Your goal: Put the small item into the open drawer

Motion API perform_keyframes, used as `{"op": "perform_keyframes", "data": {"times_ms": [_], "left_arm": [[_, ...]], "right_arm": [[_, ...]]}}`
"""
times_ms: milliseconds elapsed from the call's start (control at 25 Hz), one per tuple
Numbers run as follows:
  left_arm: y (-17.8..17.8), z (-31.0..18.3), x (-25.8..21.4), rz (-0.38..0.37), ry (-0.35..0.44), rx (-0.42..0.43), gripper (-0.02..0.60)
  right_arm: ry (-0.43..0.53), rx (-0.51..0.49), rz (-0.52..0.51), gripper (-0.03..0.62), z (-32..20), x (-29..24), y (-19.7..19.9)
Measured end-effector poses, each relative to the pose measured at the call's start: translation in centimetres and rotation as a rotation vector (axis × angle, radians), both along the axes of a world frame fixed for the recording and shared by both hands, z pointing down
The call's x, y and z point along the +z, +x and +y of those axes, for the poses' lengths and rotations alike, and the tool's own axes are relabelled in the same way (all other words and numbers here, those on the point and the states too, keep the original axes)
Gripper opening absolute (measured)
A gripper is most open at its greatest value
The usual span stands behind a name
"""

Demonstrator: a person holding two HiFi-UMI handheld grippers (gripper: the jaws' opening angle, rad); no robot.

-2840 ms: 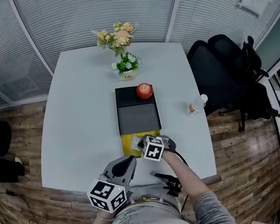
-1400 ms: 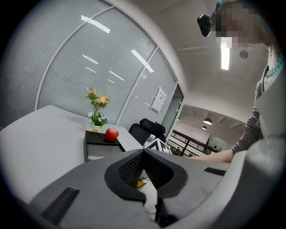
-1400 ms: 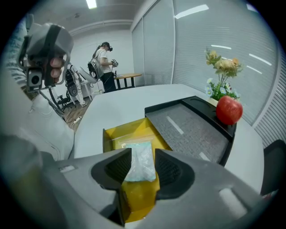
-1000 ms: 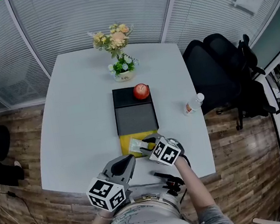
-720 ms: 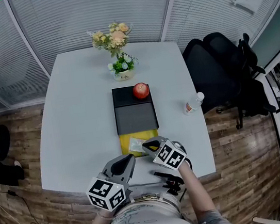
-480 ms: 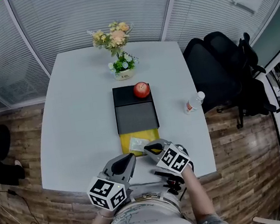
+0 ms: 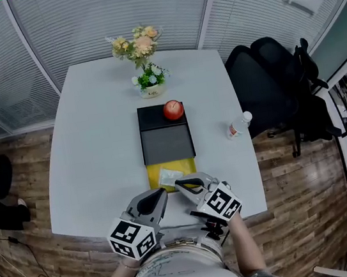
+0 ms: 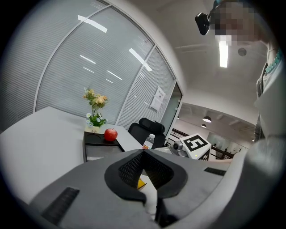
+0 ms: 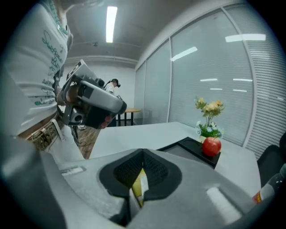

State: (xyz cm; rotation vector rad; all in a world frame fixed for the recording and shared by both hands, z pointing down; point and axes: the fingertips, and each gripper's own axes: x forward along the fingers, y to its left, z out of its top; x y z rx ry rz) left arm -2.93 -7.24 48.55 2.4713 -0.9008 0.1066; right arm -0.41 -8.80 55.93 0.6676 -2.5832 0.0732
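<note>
Drawn back from where it hung a second earlier, the right hand-held gripper (image 7: pixel 179 182) sat closer to the near edge of the surface (image 7: pixel 97 146), just at the front lip of the open drawer (image 7: pixel 184 164). Its jaws, spread wide then, were pressed together at the tips with nothing between them. Only a strip of yellow drawer and pale packet showed through the gap behind the pads in its own view.

The small item (image 7: pixel 168 178), a pale packet, lay inside the yellow drawer toward its left front, clear of both tools. The drawer stood pulled out toward the near edge from a black cabinet (image 7: pixel 168 143) in the middle of the surface. A red apple (image 7: pixel 172 109) rested on the cabinet's far end.

The left hand-held gripper (image 7: pixel 162 195) hung over the near edge, just left of the right one, pointing toward the drawer. Its jaws were likewise closed tip to tip and empty.

Potted flowers (image 7: pixel 144 61) stood near the far edge, behind the cabinet. A small bottle (image 7: pixel 238 125) lay near the right edge. A black chair (image 7: pixel 269 88) stood on the floor beyond that edge.
</note>
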Motion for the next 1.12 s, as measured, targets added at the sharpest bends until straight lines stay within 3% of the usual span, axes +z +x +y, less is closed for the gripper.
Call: {"op": "perform_keyframes", "data": {"times_ms": [320,560,1120], "left_arm": [[0.3,-0.4,-2.3,0.004,0.128,-0.029,-0.002],[0.8,-0.8,-4.4,0.020,0.199,-0.035,-0.002],[0.8,-0.7,-3.9,-0.006,0.204,-0.054,-0.002]], "right_arm": [[0.193,0.050,-0.230,0.003,0.4,-8.4,-1.2],[0.231,0.086,-0.379,0.003,1.0,-12.3,-1.1],[0.240,0.073,-0.340,0.003,1.9,-12.9,-1.4]]}}
